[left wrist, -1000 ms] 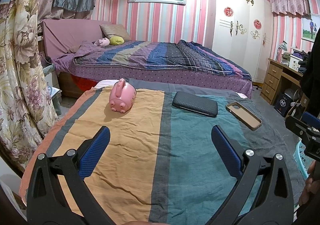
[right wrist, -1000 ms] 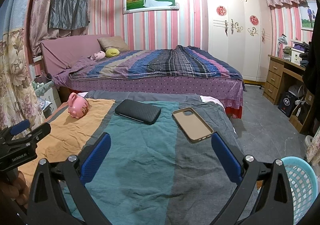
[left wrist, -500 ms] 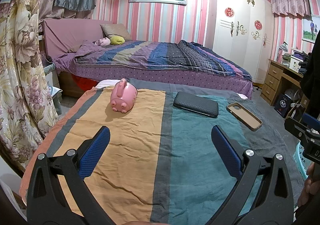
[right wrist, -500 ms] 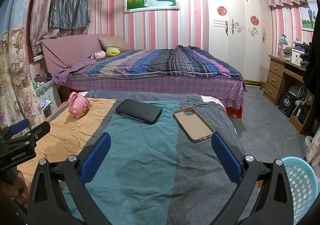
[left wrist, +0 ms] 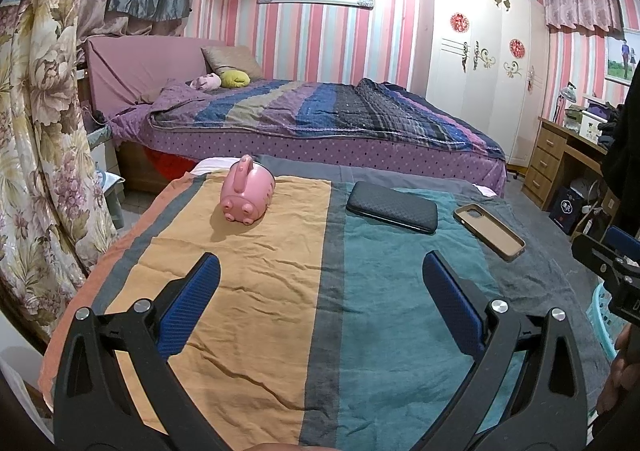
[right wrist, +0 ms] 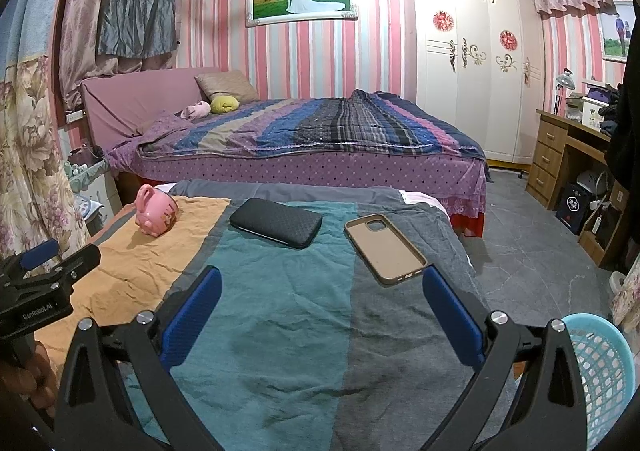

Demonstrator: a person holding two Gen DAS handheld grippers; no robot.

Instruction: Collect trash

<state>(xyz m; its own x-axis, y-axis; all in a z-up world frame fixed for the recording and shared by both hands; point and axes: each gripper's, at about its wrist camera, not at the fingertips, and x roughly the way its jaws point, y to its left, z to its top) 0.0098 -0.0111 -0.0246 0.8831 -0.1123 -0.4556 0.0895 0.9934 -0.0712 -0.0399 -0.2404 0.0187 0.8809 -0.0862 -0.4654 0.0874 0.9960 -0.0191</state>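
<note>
A pink piggy bank, a black textured case and a tan phone case lie on a striped cloth over a table. My left gripper is open and empty, hovering over the orange and teal stripes, short of the objects. My right gripper is open and empty, just short of the phone case. A light blue basket stands at the right, beside the table.
A bed with a striped blanket lies beyond the table. A floral curtain hangs at the left. A white wardrobe and a wooden desk stand at the right, with grey floor between.
Both grippers have crept slightly forward toward the objects. Both stay open and empty.
</note>
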